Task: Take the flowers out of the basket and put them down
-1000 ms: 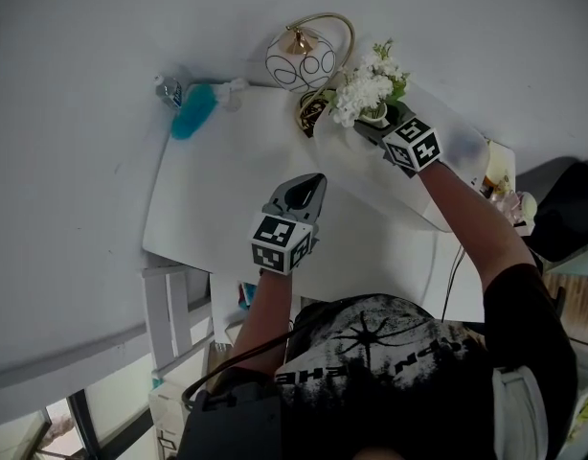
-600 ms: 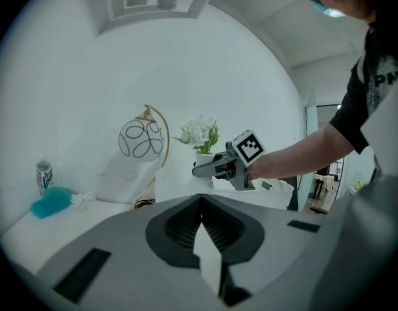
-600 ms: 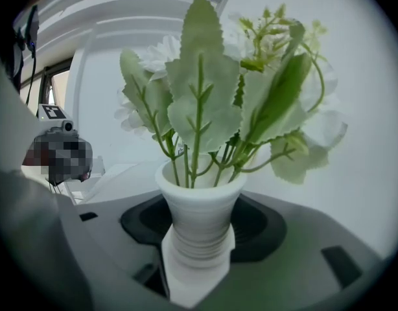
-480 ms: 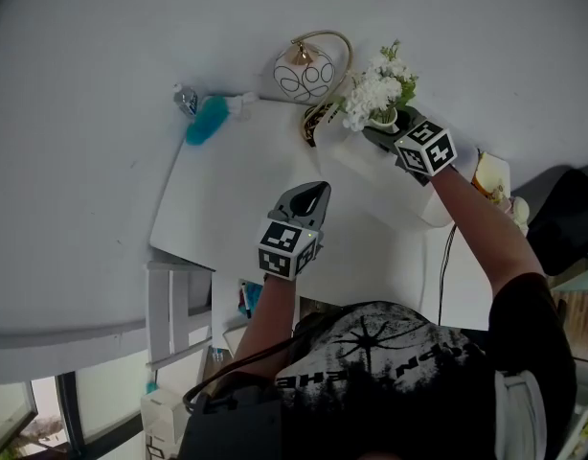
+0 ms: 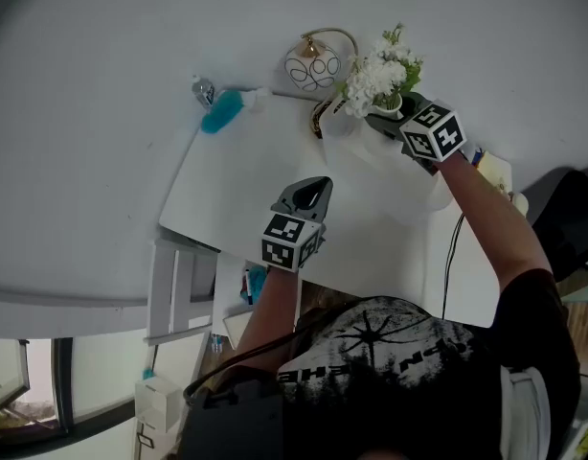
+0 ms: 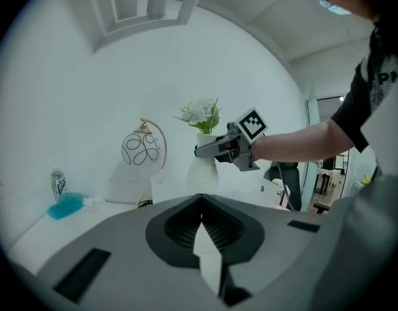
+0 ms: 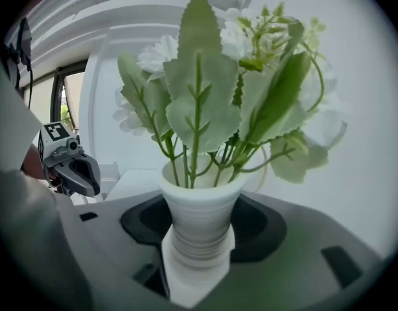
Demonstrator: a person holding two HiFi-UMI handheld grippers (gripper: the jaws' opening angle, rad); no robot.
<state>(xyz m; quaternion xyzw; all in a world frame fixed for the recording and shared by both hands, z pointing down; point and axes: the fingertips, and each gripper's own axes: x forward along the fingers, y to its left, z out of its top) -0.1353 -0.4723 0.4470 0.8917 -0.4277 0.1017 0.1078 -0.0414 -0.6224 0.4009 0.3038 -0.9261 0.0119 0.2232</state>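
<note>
White flowers with green leaves (image 5: 378,73) stand in a white ribbed vase (image 7: 199,222). My right gripper (image 5: 388,119) is shut on the vase's neck and holds it upright above the white basket (image 5: 409,195) at the table's back right. The right gripper view is filled by the leaves (image 7: 205,102), and the vase sits between the jaws of the right gripper (image 7: 199,245). My left gripper (image 5: 313,188) hovers over the middle of the white table (image 5: 237,190), shut and empty. In the left gripper view, the left gripper (image 6: 202,222) points at the held vase (image 6: 203,166).
A round globe lamp with a gold arch (image 5: 313,65) stands by the wall just left of the flowers. A teal duster (image 5: 220,115) and a small bottle (image 5: 203,91) lie at the table's far left corner. A white slatted chair (image 5: 174,286) stands at the table's left edge.
The right gripper has carried the vase of flowers a little higher beside the lamp. The left gripper has hardly moved. The head view has shifted.
</note>
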